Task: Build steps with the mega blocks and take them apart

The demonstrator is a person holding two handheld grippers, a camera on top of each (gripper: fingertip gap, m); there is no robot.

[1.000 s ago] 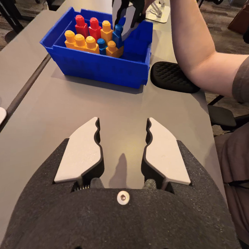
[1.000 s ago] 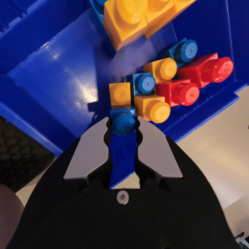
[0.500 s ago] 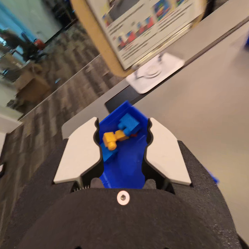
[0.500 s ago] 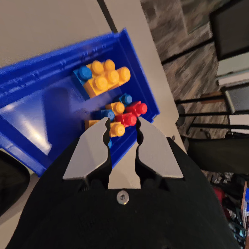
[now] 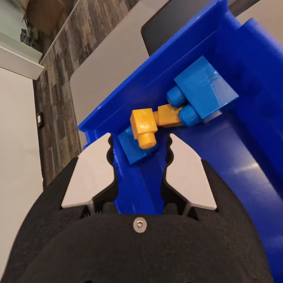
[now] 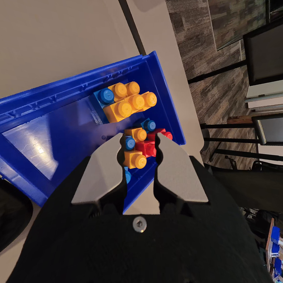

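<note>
- Both grippers are spread and hold nothing: the left gripper (image 5: pixel 138 143) hovers over a second blue bin (image 5: pixel 199 176), the right gripper (image 6: pixel 138 144) above the first blue bin (image 6: pixel 46 145).
- Several loose mega blocks (image 5: pixel 144 127) lie tilted against the wall; closing on the orange one may also catch the blue block (image 5: pixel 134 149) under it.
- Near the right gripper, red blocks (image 6: pixel 145 147) and orange blocks (image 6: pixel 133 104) stand very close, so a finger can knock a neighbour.

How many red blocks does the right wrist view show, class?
2. One red block shows between the jaws of the right claw; the other sits just beyond it, partly behind one jaw. Others may be hidden by the claw.
</note>
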